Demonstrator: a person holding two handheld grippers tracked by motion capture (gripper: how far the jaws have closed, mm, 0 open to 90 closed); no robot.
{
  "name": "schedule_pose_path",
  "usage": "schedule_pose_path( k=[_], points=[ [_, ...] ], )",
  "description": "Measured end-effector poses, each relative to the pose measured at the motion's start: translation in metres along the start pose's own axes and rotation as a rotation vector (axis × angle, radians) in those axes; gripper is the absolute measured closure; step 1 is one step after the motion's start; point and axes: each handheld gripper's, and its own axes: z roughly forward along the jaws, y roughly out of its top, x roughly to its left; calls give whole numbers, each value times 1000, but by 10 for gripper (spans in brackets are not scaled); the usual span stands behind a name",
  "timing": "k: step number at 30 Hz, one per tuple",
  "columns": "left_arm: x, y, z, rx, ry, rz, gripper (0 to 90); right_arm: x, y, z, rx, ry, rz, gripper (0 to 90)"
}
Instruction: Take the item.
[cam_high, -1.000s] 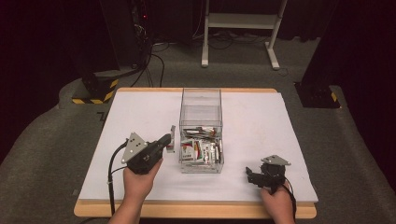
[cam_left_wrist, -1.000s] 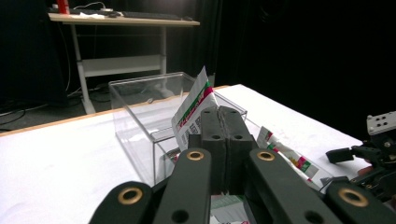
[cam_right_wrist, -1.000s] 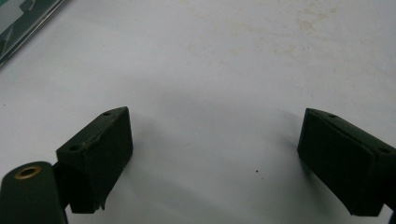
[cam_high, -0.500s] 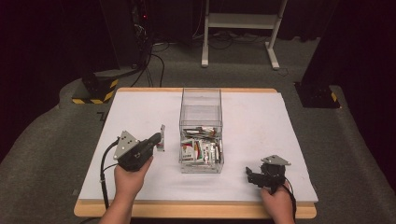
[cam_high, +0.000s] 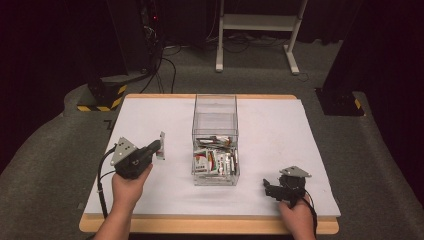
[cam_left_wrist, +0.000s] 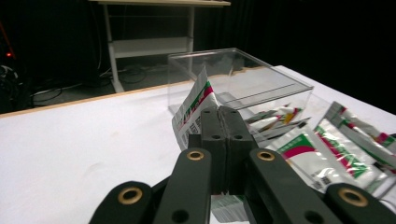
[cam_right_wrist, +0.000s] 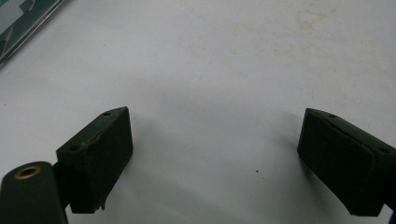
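Left of the clear box (cam_high: 215, 142), I have my left claw (cam_high: 159, 146) clamped on a sachet (cam_left_wrist: 194, 108); my right claw (cam_right_wrist: 215, 158) rests apart on the counter (cam_high: 310, 150).

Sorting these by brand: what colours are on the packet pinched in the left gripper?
White packet with green and red-pink bands; clearest in the left gripper view.

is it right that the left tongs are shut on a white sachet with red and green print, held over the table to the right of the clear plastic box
Not quite: the left tongs are shut on the white sachet with red and green print, but to the left of the clear plastic box, as the high view shows.
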Motion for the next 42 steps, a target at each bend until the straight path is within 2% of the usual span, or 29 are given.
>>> schedule_pose_path(
  k=[7,15,22,28,42],
  points=[
    [19,-4,-3,5,21,-28,895,0,0,0,0,0,-1,103],
    [32,-7,-1,21,63,-20,895,0,0,0,0,0,0,102],
    [43,-17,7,51,84,-26,895,0,0,0,0,0,0,103],
    [55,-27,15,82,96,-49,895,0,0,0,0,1,-1,103],
    [65,-35,28,128,116,-66,895,0,0,0,0,0,-1,103]
  ],
)
